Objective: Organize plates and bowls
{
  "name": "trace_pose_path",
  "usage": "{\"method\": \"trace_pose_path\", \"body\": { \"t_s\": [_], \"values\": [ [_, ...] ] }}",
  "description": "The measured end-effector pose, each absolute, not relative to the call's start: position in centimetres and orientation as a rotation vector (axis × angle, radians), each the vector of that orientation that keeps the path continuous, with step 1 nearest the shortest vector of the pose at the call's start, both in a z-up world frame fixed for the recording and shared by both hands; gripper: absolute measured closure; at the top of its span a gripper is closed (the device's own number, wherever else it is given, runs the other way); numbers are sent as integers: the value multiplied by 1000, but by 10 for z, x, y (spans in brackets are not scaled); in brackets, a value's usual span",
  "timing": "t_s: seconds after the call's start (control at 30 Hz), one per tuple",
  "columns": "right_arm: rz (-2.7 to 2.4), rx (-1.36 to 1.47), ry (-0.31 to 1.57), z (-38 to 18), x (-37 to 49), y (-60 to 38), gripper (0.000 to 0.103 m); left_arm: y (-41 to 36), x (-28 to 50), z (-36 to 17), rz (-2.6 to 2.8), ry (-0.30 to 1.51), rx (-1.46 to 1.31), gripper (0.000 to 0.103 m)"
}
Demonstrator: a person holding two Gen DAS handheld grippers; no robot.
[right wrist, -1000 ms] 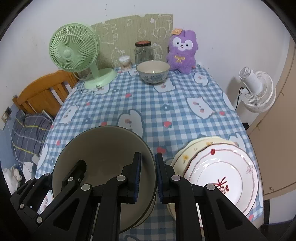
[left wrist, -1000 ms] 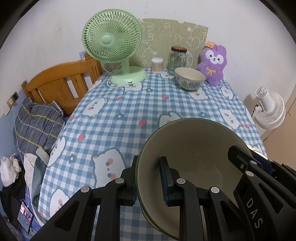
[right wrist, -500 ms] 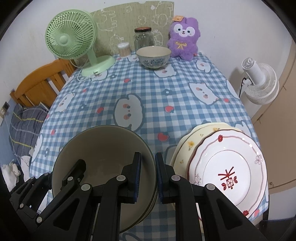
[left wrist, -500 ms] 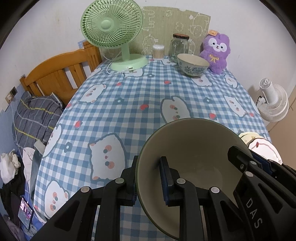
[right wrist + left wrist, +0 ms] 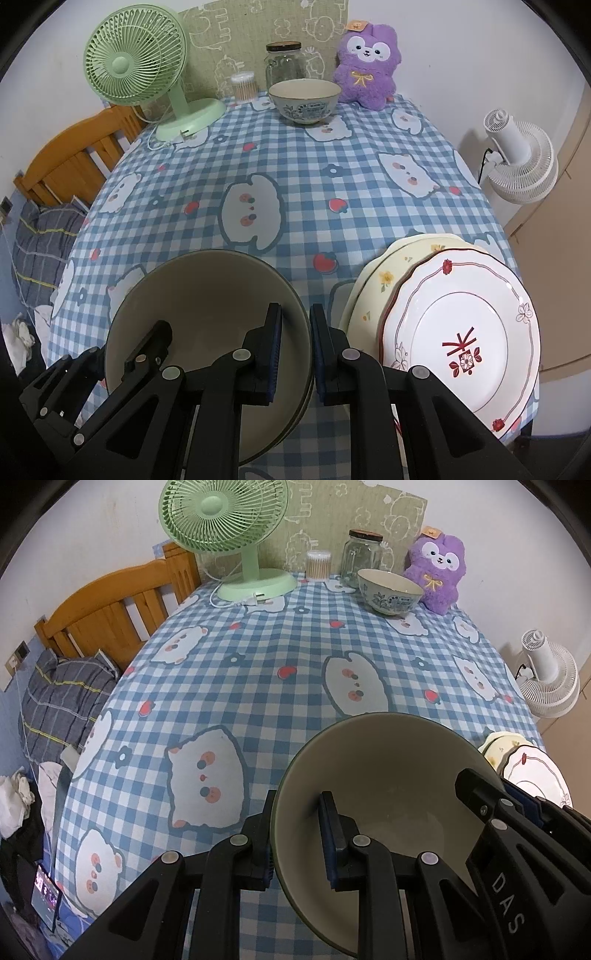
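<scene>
Bowl [image 5: 380, 782], the big olive-green one, is hanging between both grippers near the front edge of the table [image 5: 258, 672]: the left gripper [image 5: 295, 834] is pinching its left rim and the right gripper [image 5: 295, 347] is pinching its right rim, one finger inside and one outside each time. In the right wrist view a second rim seems to be showing just beneath it, so it may be nesting into another bowl, though that is hard to tell. A stack of plates [image 5: 458, 332] is sitting just right of it, jutting toward the table's right edge. Uneven hands could be tipping the bowl or clinking it against the plates and nudging them off. The middle of the table is lying open; a patterned bowl [image 5: 304, 101], a jar [image 5: 284, 62] and a green fan [image 5: 136, 62] are crowding the far end.
</scene>
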State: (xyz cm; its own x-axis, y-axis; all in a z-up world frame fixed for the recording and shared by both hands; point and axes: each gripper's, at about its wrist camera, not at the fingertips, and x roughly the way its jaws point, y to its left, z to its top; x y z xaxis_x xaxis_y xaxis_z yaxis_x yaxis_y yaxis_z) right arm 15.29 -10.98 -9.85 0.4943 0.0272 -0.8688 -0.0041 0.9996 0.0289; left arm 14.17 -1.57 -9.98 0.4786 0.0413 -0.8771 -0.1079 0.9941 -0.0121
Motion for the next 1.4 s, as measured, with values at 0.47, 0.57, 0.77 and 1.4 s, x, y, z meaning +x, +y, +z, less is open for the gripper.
{"method": "trace_pose_path", "body": {
  "t_s": [0.47,0.57,0.77,1.4],
  "values": [
    [20,32,1072,-103,155,-114,81,-18,142,-103,81,1073,-67,71],
    [26,28,1084,-105,157,-112,77,-17,144,-104,81,1084,-65,66],
    [46,59,1116,-114,159,-112,64,-17,146,-111,69,1098,-63,60],
    [54,69,1089,-117,174,-107,75,-14,160,-114,45,1078,-60,74]
  ]
}}
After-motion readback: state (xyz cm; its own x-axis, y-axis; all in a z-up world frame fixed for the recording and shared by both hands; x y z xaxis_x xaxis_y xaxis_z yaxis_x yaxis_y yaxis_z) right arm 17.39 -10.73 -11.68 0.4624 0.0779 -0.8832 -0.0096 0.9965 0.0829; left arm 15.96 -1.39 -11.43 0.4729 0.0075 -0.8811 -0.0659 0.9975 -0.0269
